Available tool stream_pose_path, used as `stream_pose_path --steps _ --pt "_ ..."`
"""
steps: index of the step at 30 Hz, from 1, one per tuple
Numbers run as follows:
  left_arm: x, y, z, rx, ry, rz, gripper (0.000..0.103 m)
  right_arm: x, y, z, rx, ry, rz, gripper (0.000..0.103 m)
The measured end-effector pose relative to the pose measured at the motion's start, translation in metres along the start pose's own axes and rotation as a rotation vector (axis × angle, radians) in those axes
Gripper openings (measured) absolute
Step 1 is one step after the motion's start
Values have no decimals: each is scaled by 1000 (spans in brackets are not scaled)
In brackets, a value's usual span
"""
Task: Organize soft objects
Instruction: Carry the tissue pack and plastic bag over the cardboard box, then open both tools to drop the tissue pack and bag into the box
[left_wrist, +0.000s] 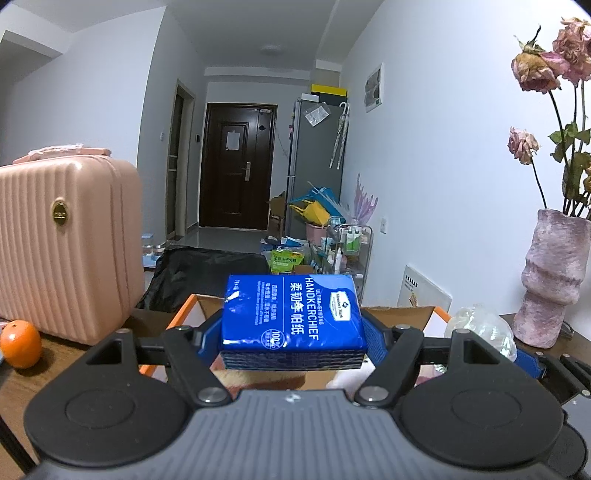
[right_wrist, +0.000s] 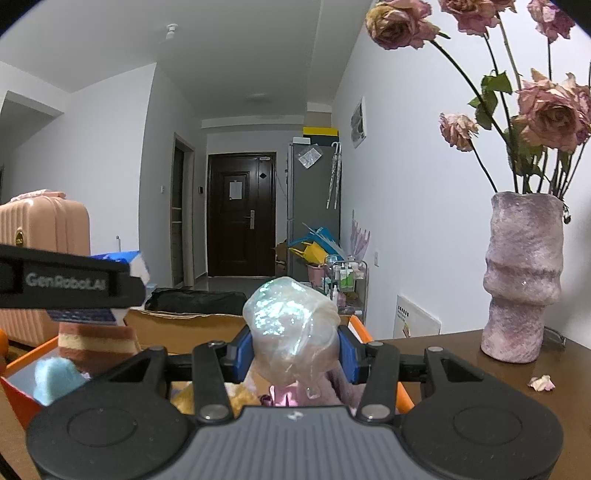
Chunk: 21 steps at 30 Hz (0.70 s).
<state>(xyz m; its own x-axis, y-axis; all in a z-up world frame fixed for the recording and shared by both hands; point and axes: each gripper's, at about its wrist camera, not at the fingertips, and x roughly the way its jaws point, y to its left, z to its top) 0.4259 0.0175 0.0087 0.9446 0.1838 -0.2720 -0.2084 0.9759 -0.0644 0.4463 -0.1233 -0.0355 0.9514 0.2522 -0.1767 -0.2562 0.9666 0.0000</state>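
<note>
Left wrist view showed the blue tissue pack (left_wrist: 293, 321) clamped in the left hand-held gripper (left_wrist: 293, 341), held over the orange box (left_wrist: 177, 317) near the bench's (left_wrist: 22, 391) far edge, probably for dropping in. The right hand-held gripper (right_wrist: 295, 356) squeezed a shiny plastic-wrapped bundle (right_wrist: 291, 328) above the same box, beside the vase (right_wrist: 521, 277).

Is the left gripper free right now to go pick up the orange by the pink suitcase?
Probably not yet. The left gripper is shut on the blue tissue pack, so its jaws are occupied. The orange sits unobstructed on the table beside the pink suitcase.
</note>
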Motion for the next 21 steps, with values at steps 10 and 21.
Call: stream_pose_path --steps 10,21 --pt "32 -12 3 17 8 6 75 23 4 1 -36 1 0 46" --pt "49 -11 0 10 27 29 78 35 5 -1 -52 31 -5 55"
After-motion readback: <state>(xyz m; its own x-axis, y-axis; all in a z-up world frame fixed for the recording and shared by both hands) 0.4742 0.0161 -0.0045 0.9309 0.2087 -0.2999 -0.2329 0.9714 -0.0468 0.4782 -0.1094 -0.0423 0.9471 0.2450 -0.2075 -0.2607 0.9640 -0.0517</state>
